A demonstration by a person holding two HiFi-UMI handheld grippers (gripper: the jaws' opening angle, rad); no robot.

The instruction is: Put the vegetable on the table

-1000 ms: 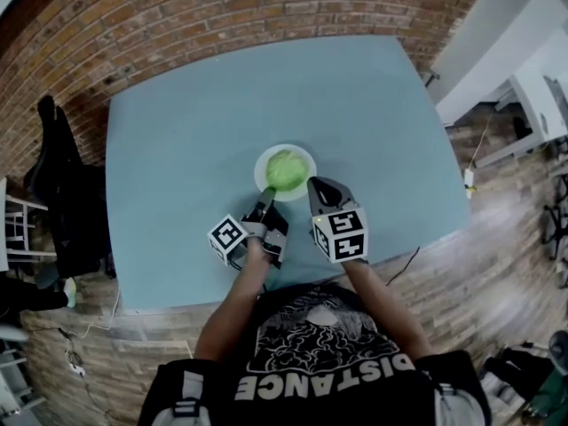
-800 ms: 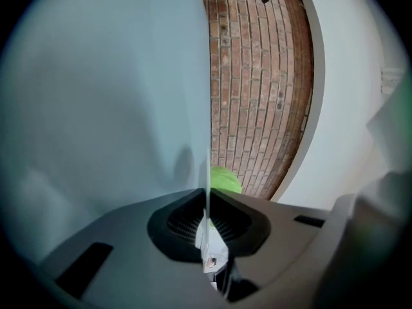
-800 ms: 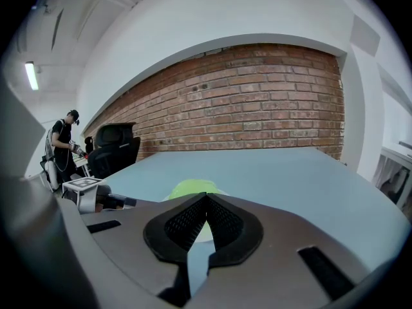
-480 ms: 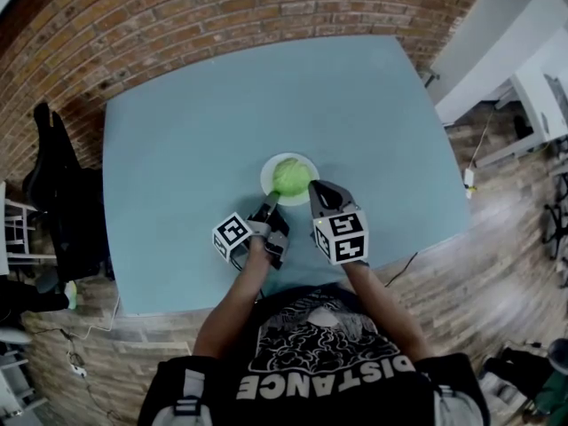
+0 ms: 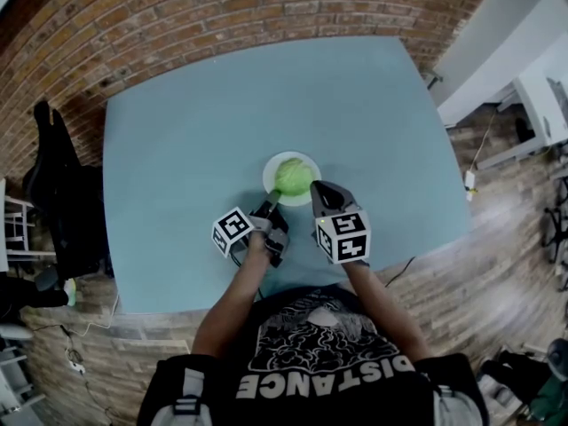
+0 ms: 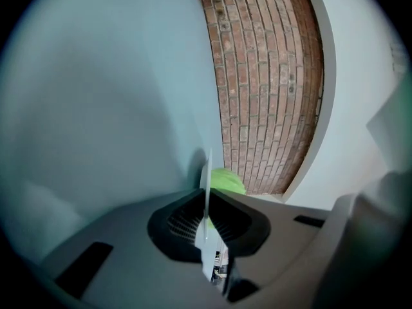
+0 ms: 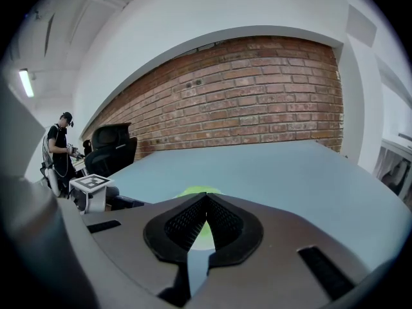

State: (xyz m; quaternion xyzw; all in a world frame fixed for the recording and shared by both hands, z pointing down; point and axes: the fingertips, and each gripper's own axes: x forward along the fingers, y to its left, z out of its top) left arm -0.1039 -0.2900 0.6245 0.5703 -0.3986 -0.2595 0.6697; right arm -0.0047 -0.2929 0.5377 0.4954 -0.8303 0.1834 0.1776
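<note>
1. Reaching forward over the near edge of the table (image 5: pixel 222 114), both forearms are seen in the head view, each hand holding a gripper low and close to the body.
2. Left gripper (image 5: pixel 269 204) is angled up and to the right toward the plate (image 5: pixel 268 180), with its marker cube nearest the person's left side.
3. In the left gripper view the jaws of the left gripper (image 6: pixel 207 198) are clamped on the thin white rim of the plate (image 6: pixel 207 172), which is seen edge-on between the black pads.
4. Right gripper (image 5: pixel 318 189) is held just beside the plate's near right edge; contact with it cannot be told.
5. In the right gripper view the jaws of the right gripper (image 7: pixel 206 198) are closed tip to tip with nothing gripped between them.
6. Vegetable (image 5: pixel 294 176) is shown as a round, pale green, leafy ball, like a small cabbage.
7. It is sitting on the plate, near the table's middle and just ahead of both grippers.
8. The same vegetable (image 6: pixel 226 180) is seen just past the left jaws, and as a green sliver (image 7: pixel 193 190) above the right jaws.
9. Only the vegetable is held by the plate; the plate is lying on the teal table.
10. Brick wall (image 5: pixel 177 16) is seen beyond the far table edge.
</note>
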